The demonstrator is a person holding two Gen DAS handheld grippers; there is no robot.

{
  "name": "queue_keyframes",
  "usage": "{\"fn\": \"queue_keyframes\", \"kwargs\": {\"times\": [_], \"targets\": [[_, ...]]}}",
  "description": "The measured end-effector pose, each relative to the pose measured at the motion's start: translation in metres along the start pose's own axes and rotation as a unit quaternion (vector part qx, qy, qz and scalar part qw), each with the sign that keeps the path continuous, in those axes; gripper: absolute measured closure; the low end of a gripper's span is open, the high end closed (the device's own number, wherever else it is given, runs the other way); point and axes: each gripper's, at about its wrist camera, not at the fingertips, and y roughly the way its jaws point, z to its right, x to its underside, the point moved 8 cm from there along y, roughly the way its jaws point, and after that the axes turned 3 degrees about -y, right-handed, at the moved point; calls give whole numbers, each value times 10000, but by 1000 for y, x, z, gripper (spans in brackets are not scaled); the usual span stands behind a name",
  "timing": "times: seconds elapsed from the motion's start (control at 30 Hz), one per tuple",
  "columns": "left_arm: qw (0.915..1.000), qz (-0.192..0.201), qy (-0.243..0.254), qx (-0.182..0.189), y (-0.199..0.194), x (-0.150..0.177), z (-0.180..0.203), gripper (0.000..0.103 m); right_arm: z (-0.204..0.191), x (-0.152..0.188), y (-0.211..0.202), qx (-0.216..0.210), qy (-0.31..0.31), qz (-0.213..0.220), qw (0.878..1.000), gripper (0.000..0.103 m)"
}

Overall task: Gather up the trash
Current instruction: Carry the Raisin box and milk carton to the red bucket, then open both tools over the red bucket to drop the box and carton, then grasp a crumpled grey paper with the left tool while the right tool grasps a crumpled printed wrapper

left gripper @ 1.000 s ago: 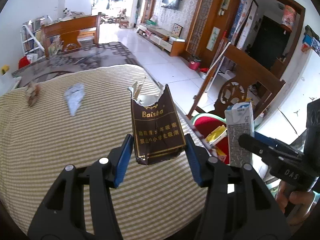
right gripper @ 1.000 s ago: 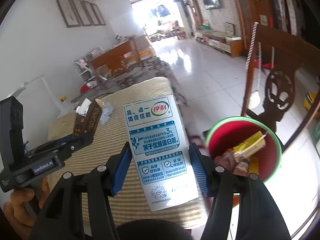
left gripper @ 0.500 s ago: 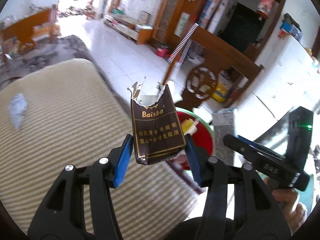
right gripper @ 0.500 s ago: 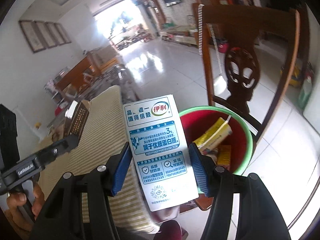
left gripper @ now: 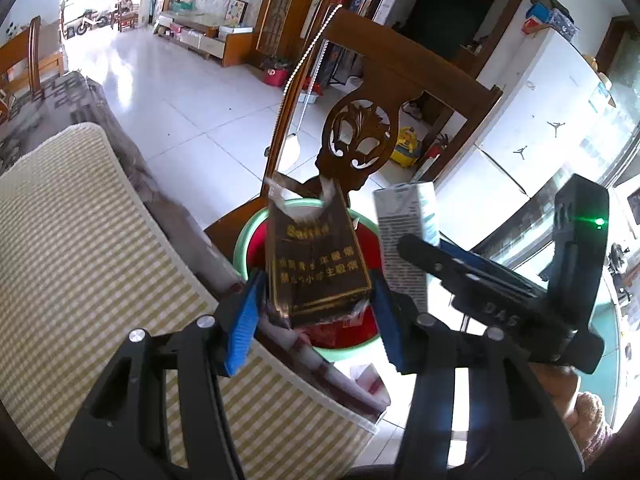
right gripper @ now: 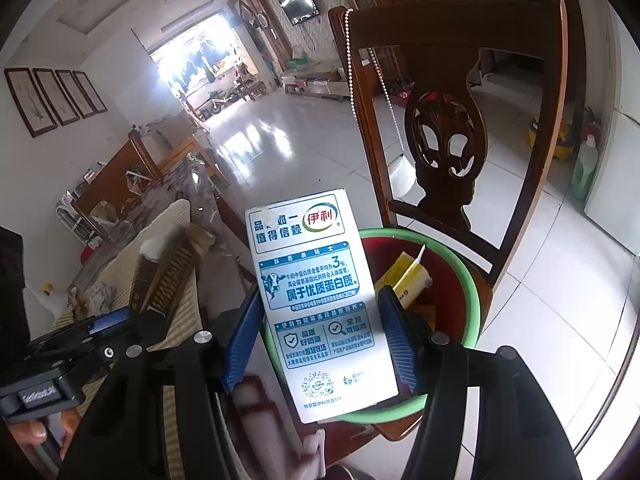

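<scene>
left wrist view: the left gripper [left gripper: 316,308] has its blue pads clamped on a torn brown cigarette pack [left gripper: 316,264], held upright over a red bin with a green rim [left gripper: 244,240] that sits on the seat of a carved wooden chair [left gripper: 360,136]. to the right, the right gripper [left gripper: 424,248] grips a white milk carton [left gripper: 404,236], just beside the pack. a yellow striped tablecloth [left gripper: 80,260] covers the table at left.

right wrist view: the right gripper [right gripper: 320,328] has its jaws closed against the sides of the milk carton [right gripper: 316,296], which hangs over the near rim of the bin [right gripper: 468,280]. a yellow carton [right gripper: 404,276] lies inside the bin. at left, the left gripper [right gripper: 136,316] holds the cigarette pack [right gripper: 168,272] above the tablecloth's [right gripper: 120,260] edge.
</scene>
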Motion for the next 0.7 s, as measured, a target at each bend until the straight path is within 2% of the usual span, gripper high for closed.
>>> {"fn": "queue_keyframes", "kwargs": {"times": [0.17, 0.2, 0.23, 0.27, 0.3, 0.37, 0.4, 0.5, 0.6, 0.67, 0.7], "targets": [[10000, 39, -8, 13, 5, -3, 0, 53, 3, -1, 7, 74, -17, 16, 10000, 45], [10000, 62, -4, -14, 6, -2, -1, 51, 4, -1, 8, 102, -28, 24, 9999, 44], [9999, 79, -14, -70, 7, -1, -4, 40, 6, 0, 10, 138, -40, 26, 9999, 42], [9998, 118, -59, -119, 7, -1, -7, 34, 7, 0, 12, 143, -33, 0, 9999, 28], [9998, 145, -126, -113, 7, 0, -11, 30, 9, 1, 13, 147, -9, -3, 9999, 24], [9995, 147, -251, -131, 4, 2, -20, 29, 9, 1, 13, 111, 40, -24, 9999, 24], [9992, 185, -310, -192, 2, 2, -26, 26, 9, 2, 13, 90, 65, -48, 9999, 24], [9959, 478, -507, -575, -10, 2, -55, 20, 7, 5, 12, 15, 83, -88, 9999, 23], [9866, 740, -793, -1215, -30, 3, -106, 19, 4, 10, 13, -18, 25, -136, 9999, 23], [9734, 855, -1125, -1805, -48, 5, -157, 19, 2, 13, 15, -66, 27, -180, 9998, 23], [9686, 878, -1232, -1974, -56, 7, -174, 19, 1, 15, 16, -90, 39, -188, 9998, 23]]}}
